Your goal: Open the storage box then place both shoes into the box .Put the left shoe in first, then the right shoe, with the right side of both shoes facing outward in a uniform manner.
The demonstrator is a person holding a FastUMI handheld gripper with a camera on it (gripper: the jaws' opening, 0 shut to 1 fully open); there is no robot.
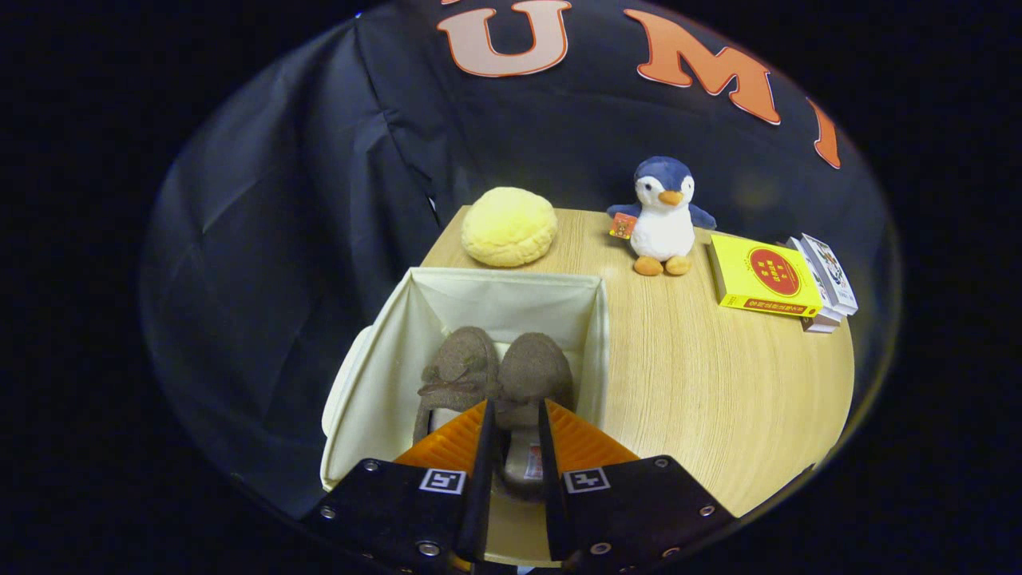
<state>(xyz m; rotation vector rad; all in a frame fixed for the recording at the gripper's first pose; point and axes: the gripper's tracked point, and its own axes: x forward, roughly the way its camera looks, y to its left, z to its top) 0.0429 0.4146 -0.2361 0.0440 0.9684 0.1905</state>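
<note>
Already your storage box [375,383] stands open at the table's near-left corner, so both brown shoes [495,375] could drop straight in; they lie side by side inside it, toes toward the box's far wall. Your gripper [513,435] sits above the box's near edge, its fingers drawn narrow around the heel of the right-hand shoe [533,379]. Whether both pads actually press on it, you cannot tell from this angle. Beyond the box sit a yellow plush cushion [509,226], a toy penguin [664,216] and stacked books [765,277].

Wooden table [703,399], storage box [375,391], cushion [509,227], penguin [663,216], books [766,277]
</note>
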